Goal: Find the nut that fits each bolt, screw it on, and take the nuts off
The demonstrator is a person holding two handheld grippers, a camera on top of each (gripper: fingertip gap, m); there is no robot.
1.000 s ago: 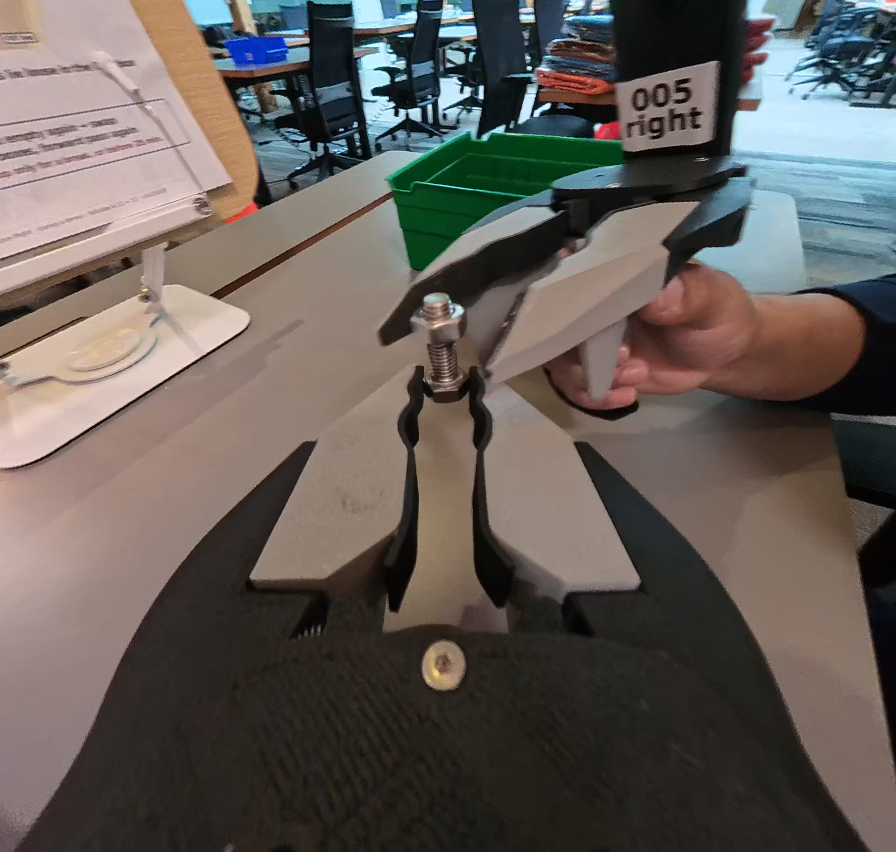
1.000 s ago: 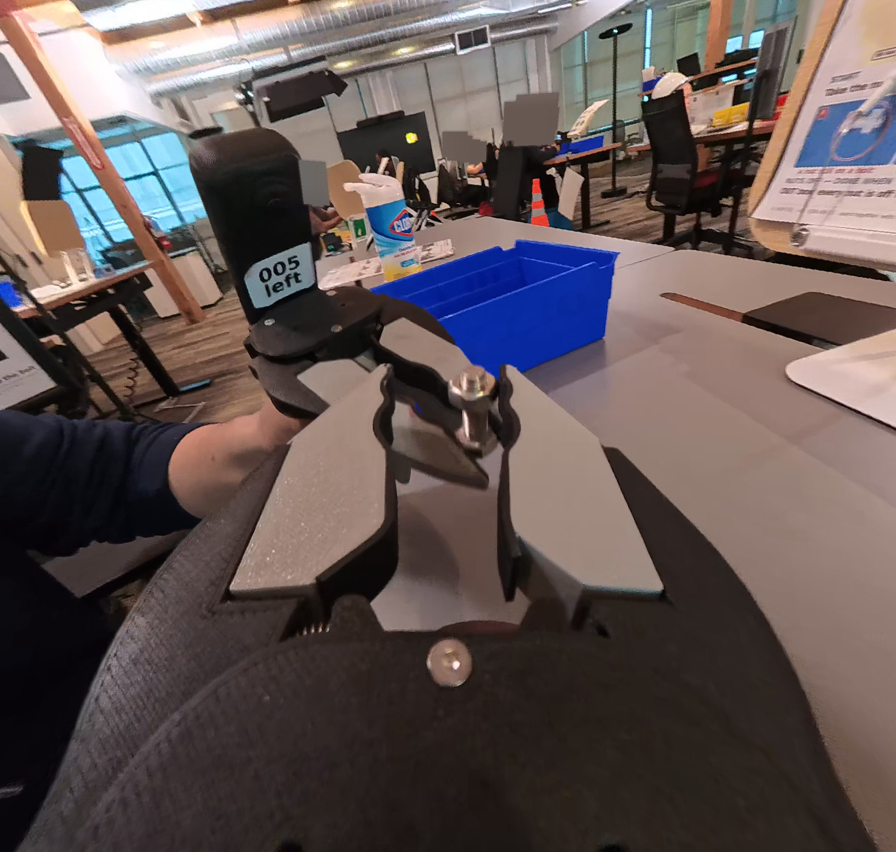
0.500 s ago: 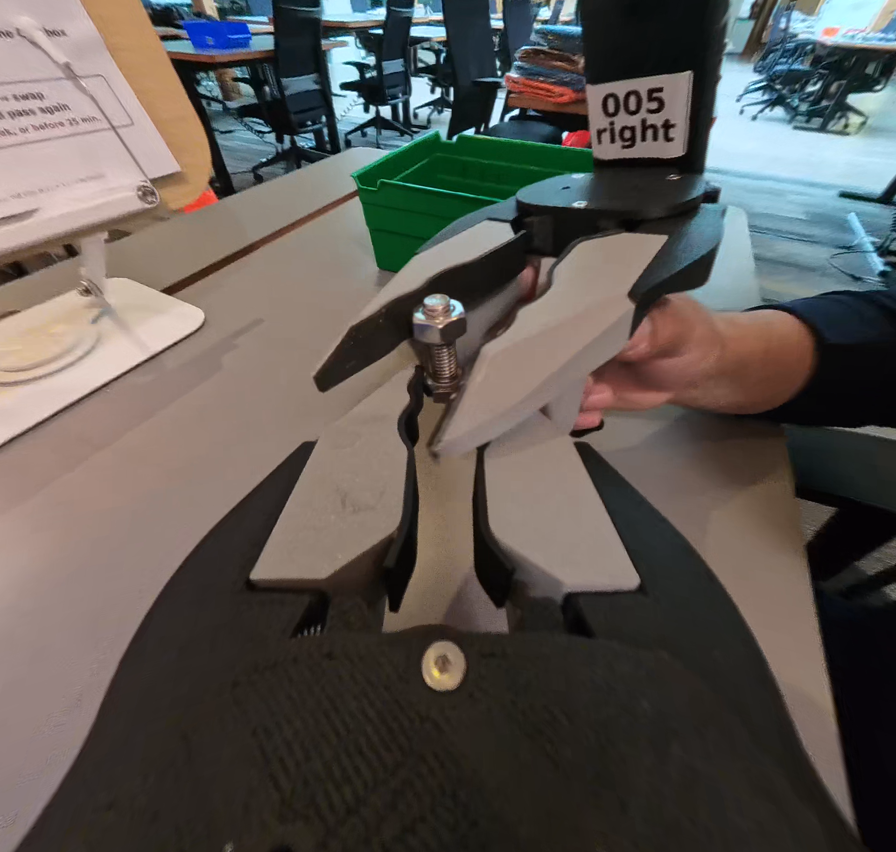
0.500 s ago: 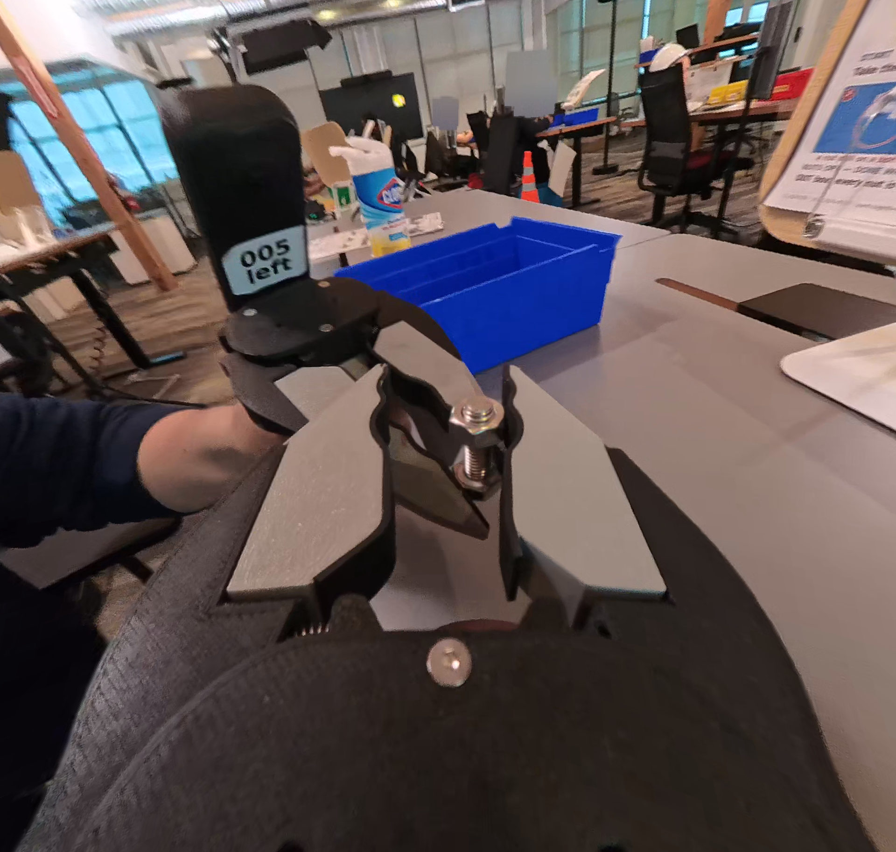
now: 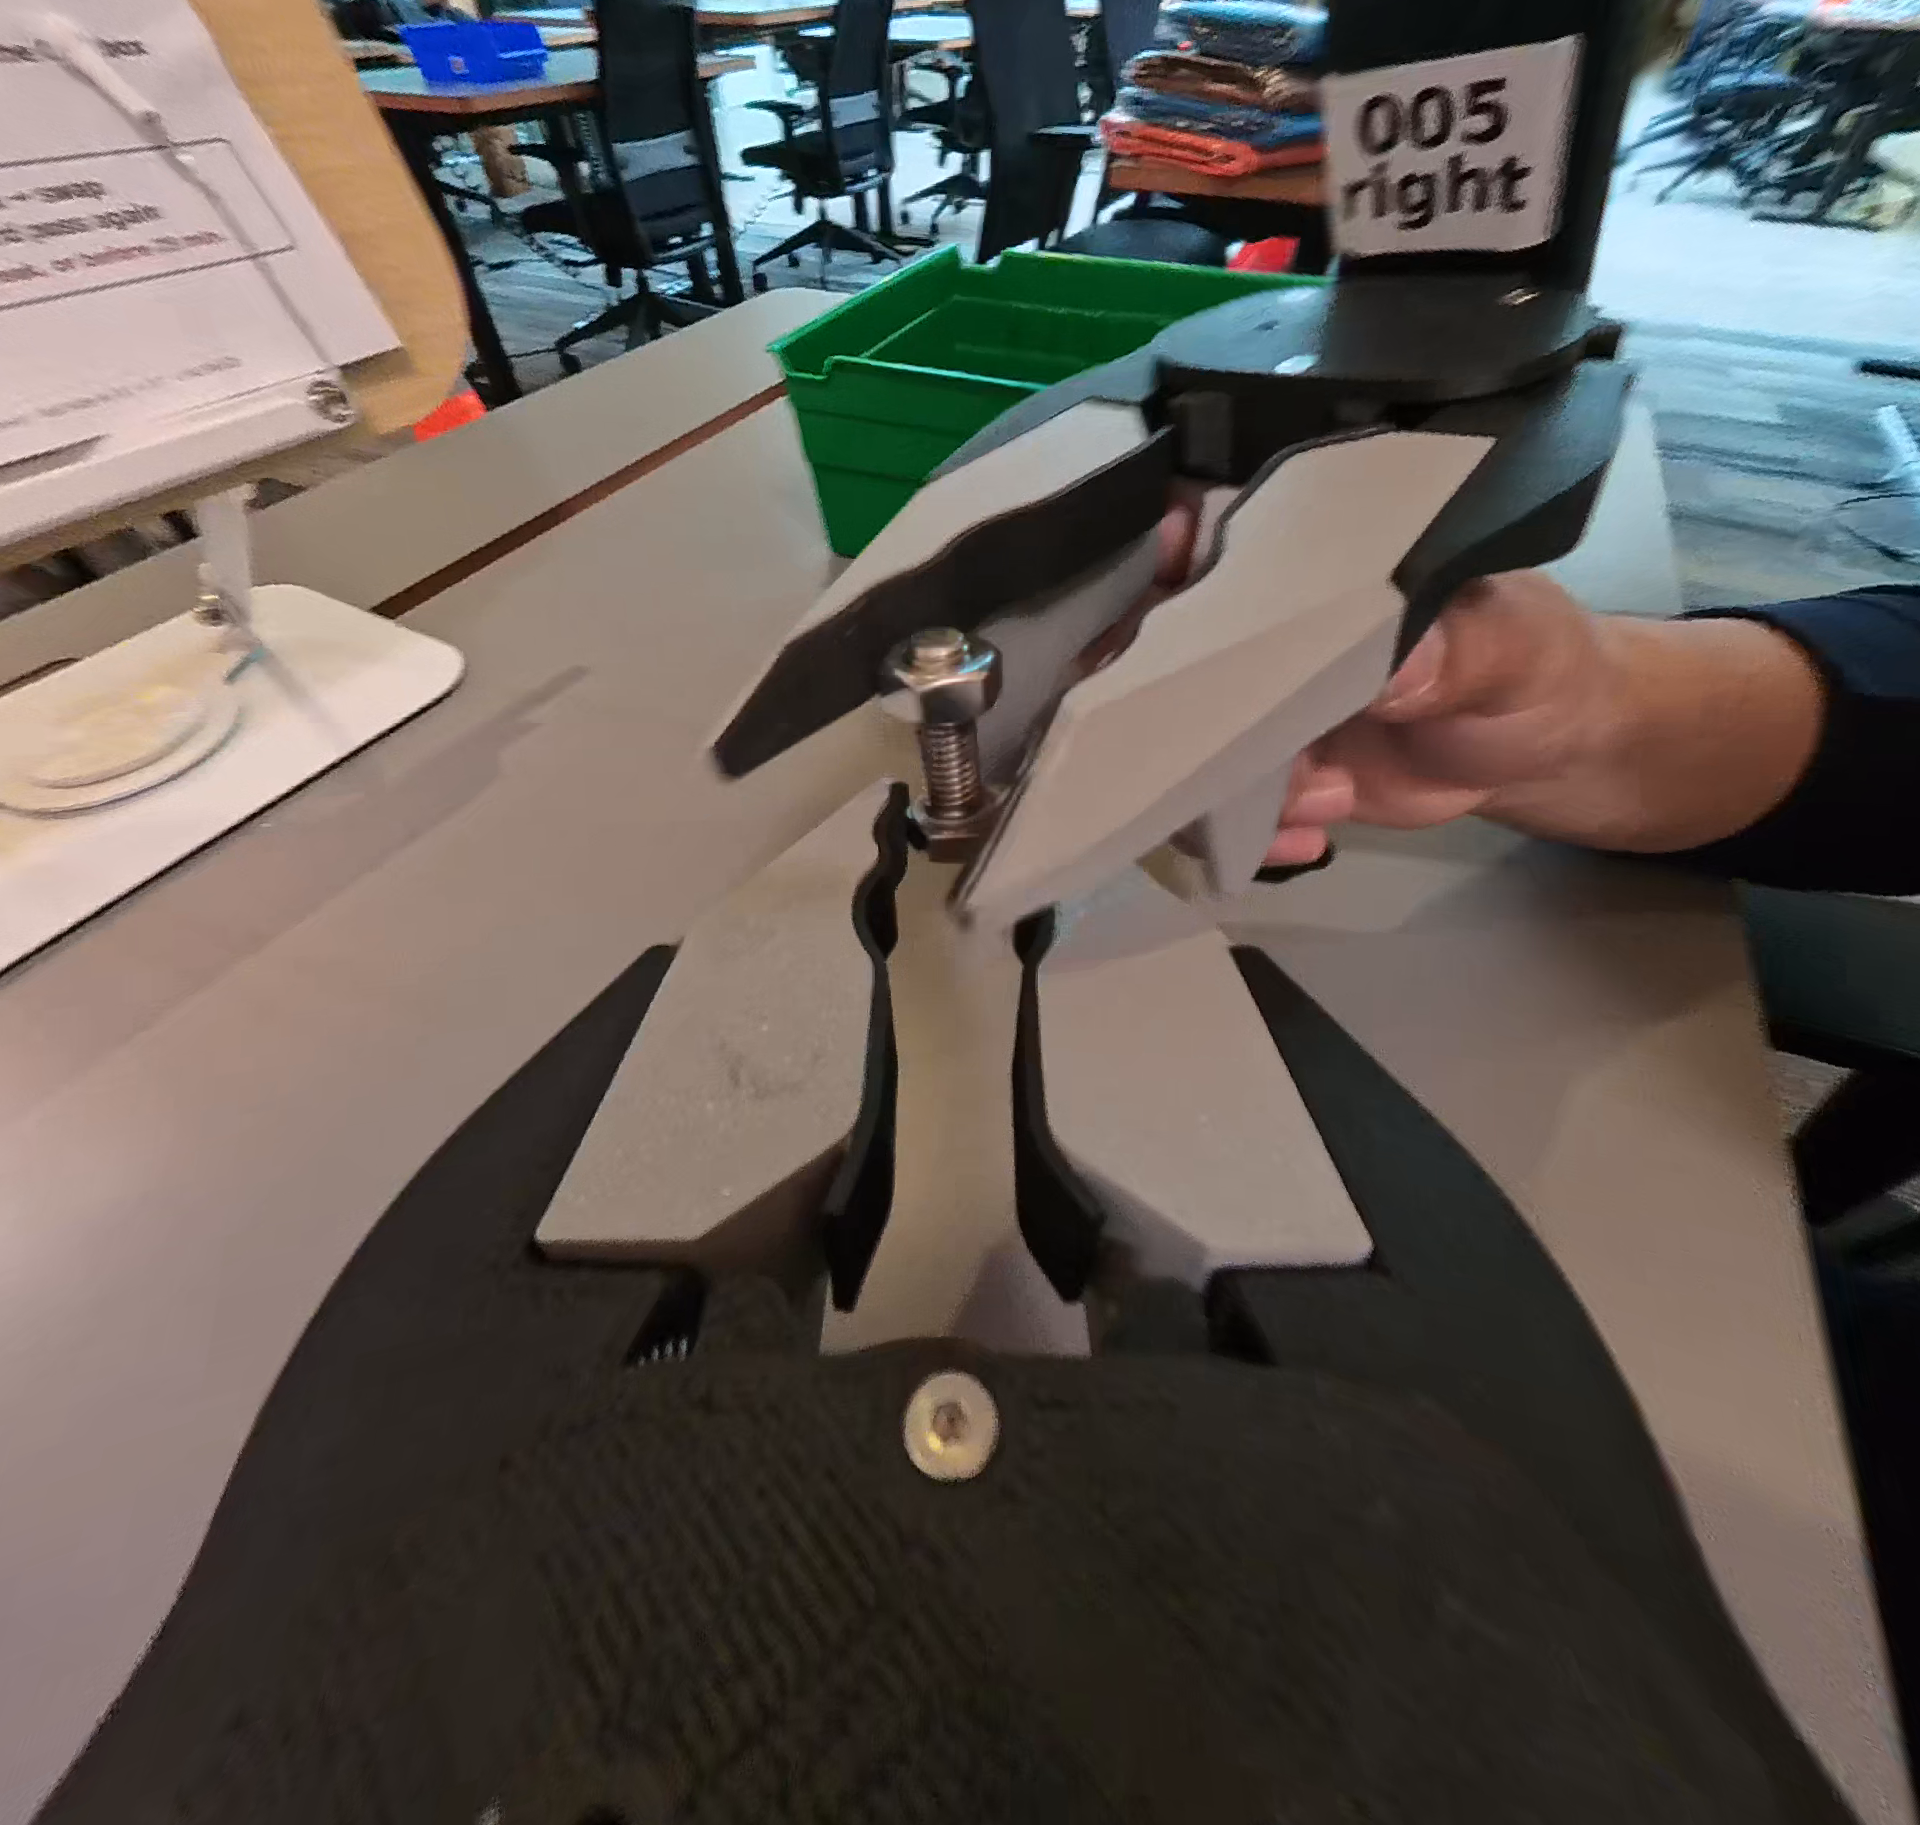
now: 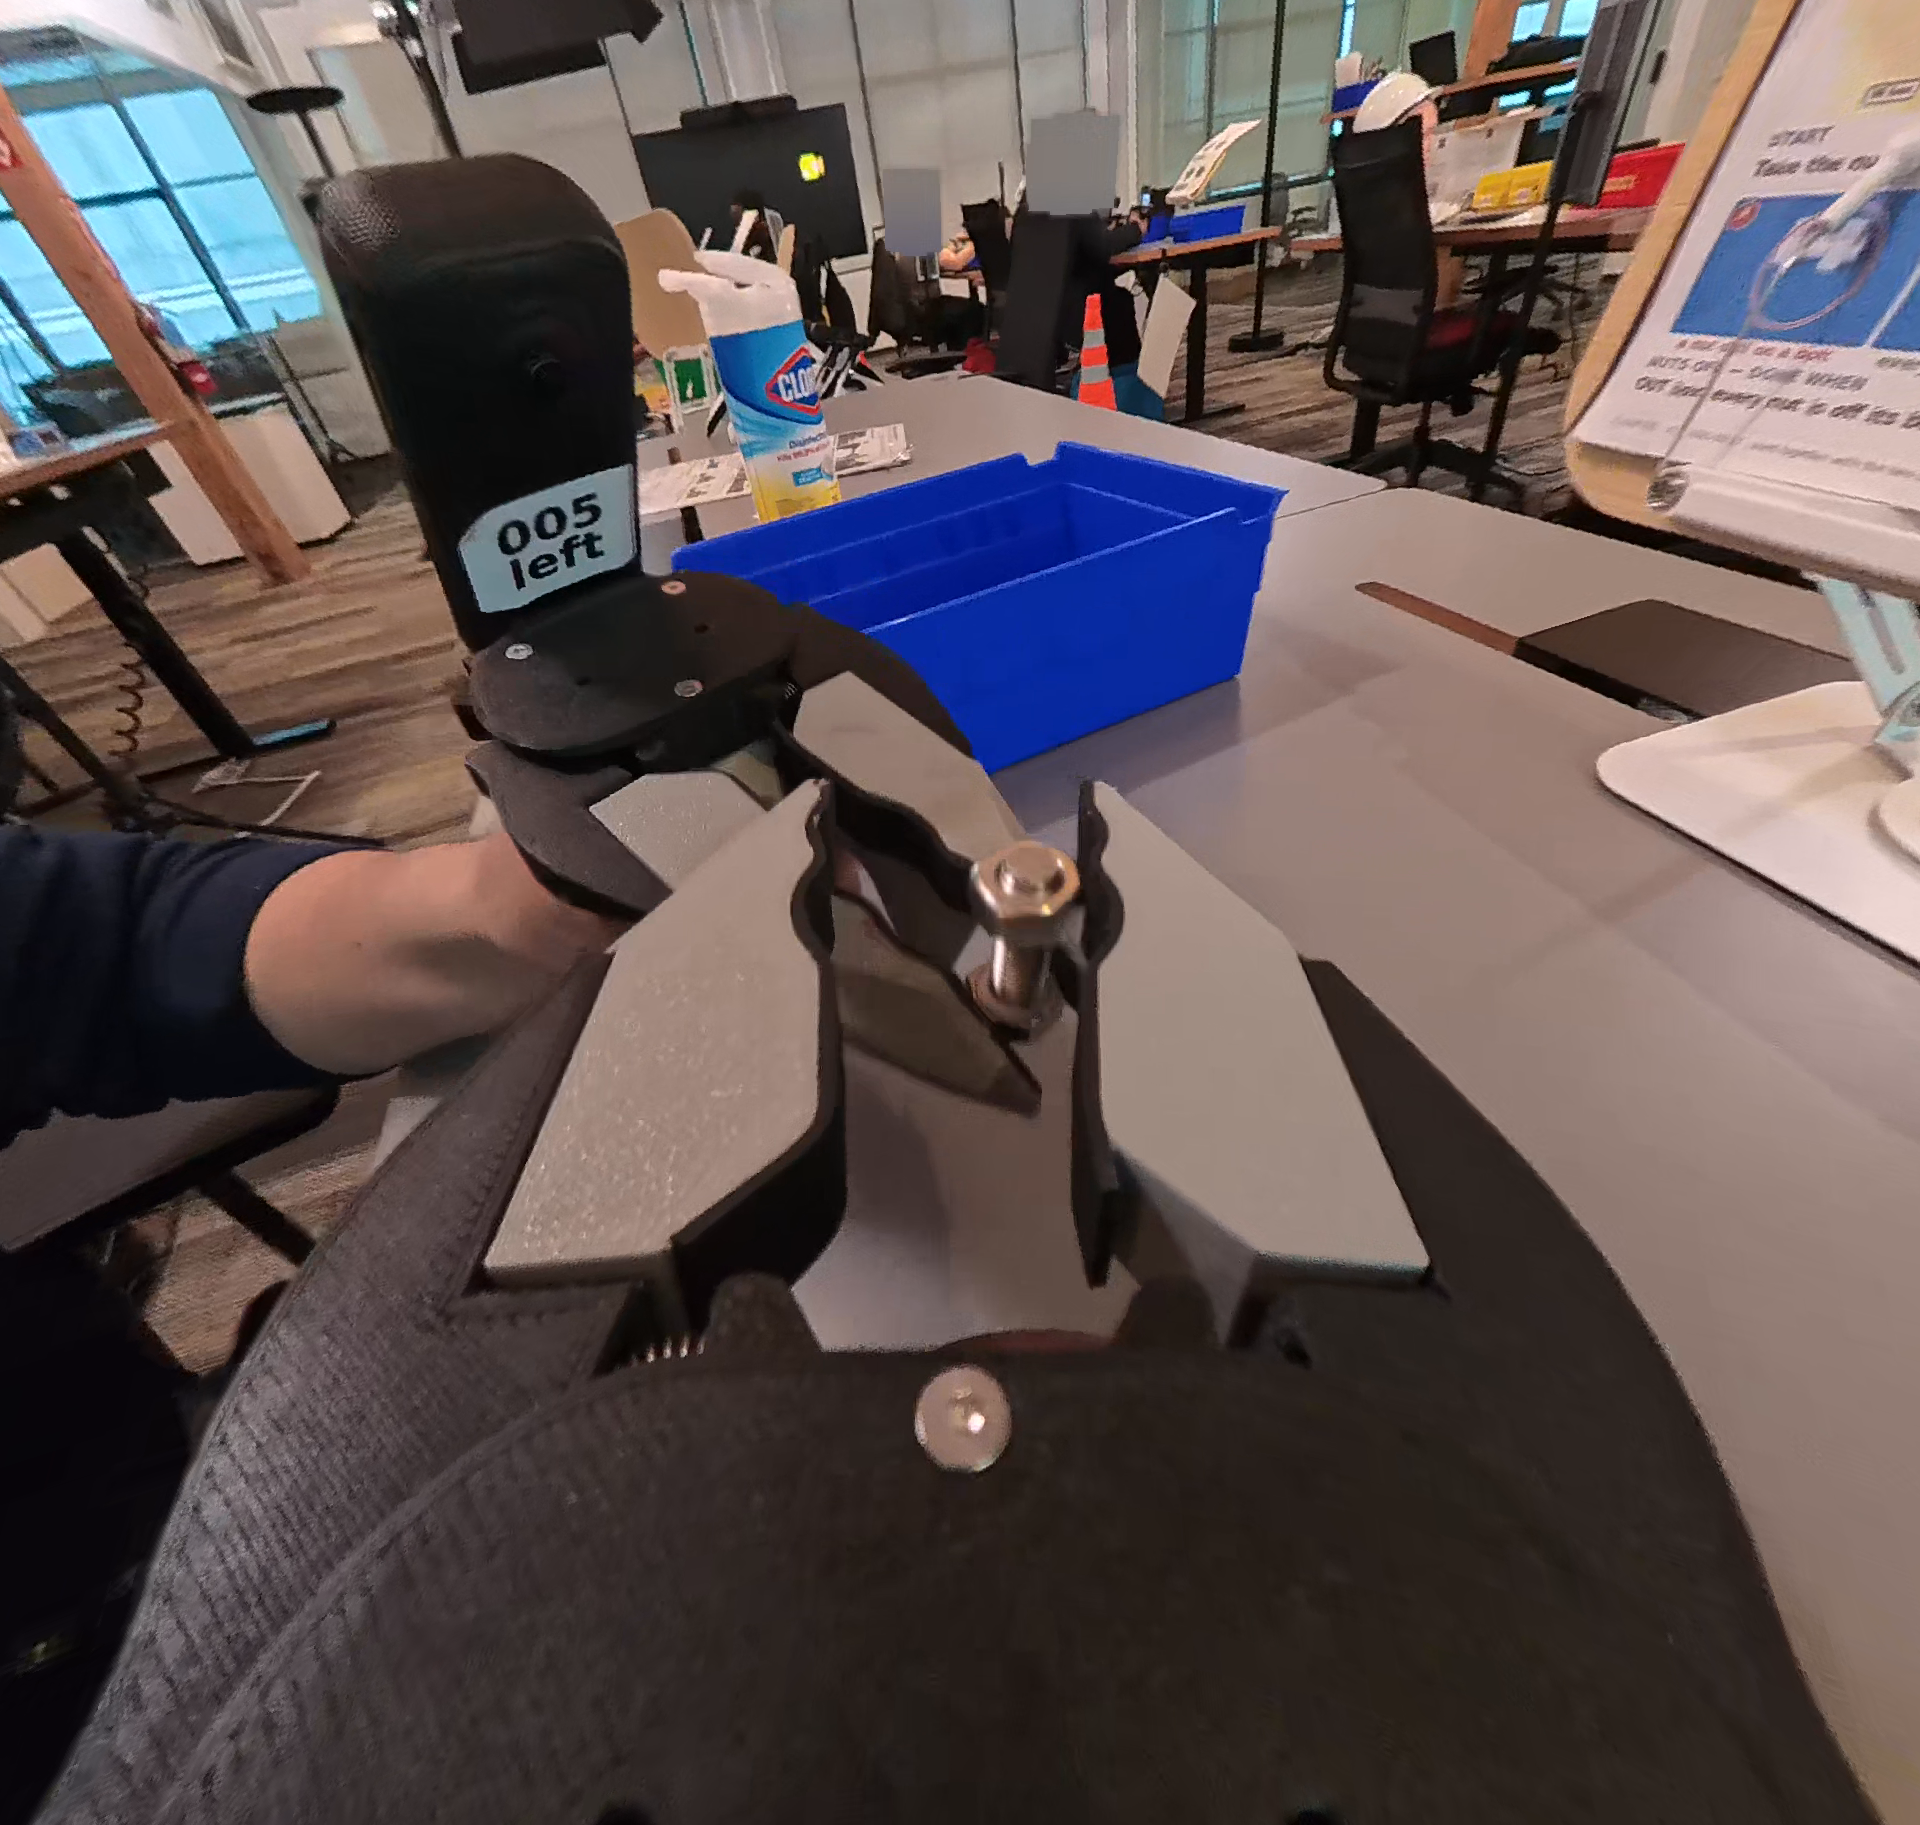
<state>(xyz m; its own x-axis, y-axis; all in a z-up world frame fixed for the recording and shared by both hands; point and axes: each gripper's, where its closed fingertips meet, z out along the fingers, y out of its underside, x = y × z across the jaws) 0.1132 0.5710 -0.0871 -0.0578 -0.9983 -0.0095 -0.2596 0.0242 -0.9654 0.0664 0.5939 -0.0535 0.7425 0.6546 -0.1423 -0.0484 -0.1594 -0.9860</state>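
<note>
Since a second ago the right gripper [image 6: 956, 928] has swung in from beside the bolt [image 5: 948, 752] until its two fingers stand on either side of the nut [image 6: 1023, 882] at the bolt's top end; its jaws have spread a little in that time and now stand open. One pad [image 6: 1091, 902] sits just beside the nut, perhaps touching it, while the other is well apart from it, so nothing is gripped there yet.

Nearest the bolt, the left gripper [image 5: 961, 835] is closed on the bolt's hexagonal head and holds the bolt upright, threads bare between head and nut (its far fingertip is hidden behind the right gripper's finger).

By my reading the step in hand is taking the nut: the holder is set, the turner is placed but not closed. Next the right jaws should close squarely on the nut's flats, then twist while the left stays firm.

Beyond the bolt in the left wrist view stands a green bin [image 5: 935, 393]; in the right wrist view a blue bin [image 6: 1039, 601] lies behind it, both on the grey table [image 5: 623, 549].
</note>
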